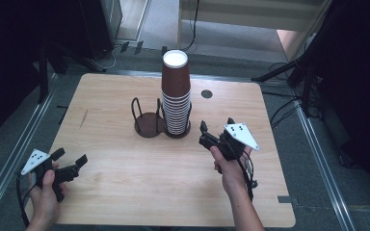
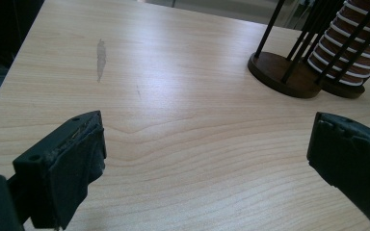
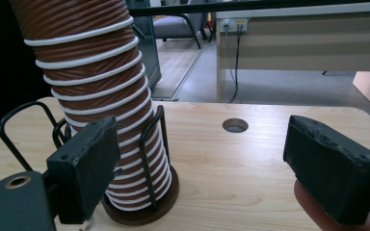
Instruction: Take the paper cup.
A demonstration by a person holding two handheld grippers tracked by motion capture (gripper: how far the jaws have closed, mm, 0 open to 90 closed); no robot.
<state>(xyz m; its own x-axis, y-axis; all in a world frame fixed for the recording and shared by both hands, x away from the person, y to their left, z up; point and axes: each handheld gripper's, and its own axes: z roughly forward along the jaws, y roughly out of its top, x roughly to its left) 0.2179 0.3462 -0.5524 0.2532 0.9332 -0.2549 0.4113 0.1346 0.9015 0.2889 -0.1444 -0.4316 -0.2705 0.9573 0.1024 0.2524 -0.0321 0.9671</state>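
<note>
The work in hand is an approach to the stack of cups (image 1: 176,94), which stands upside down in the right ring of a two-ring wire holder (image 1: 149,122) near the middle of the surface (image 1: 125,192); the left ring is empty. Nothing is held yet.

The right claw (image 1: 214,130) sits at about four o'clock from the stack, just beside it and pointing toward it. In the right gripper view its jaws stand apart with nothing between them — the stack (image 3: 106,110) lies left of the gap, behind the left jaw, leaning a little in the wire uprights.

The left claw (image 1: 70,161) hovers low at about eight o'clock, well apart from the holder, with its jaws wide apart over bare wood.

As I judge it, the next move calls for raising the right claw toward the top cup (image 1: 175,70), centring the gap on its wall and closing gently — the stack is tall and could tip. The left claw may need to steady the holder.
</note>
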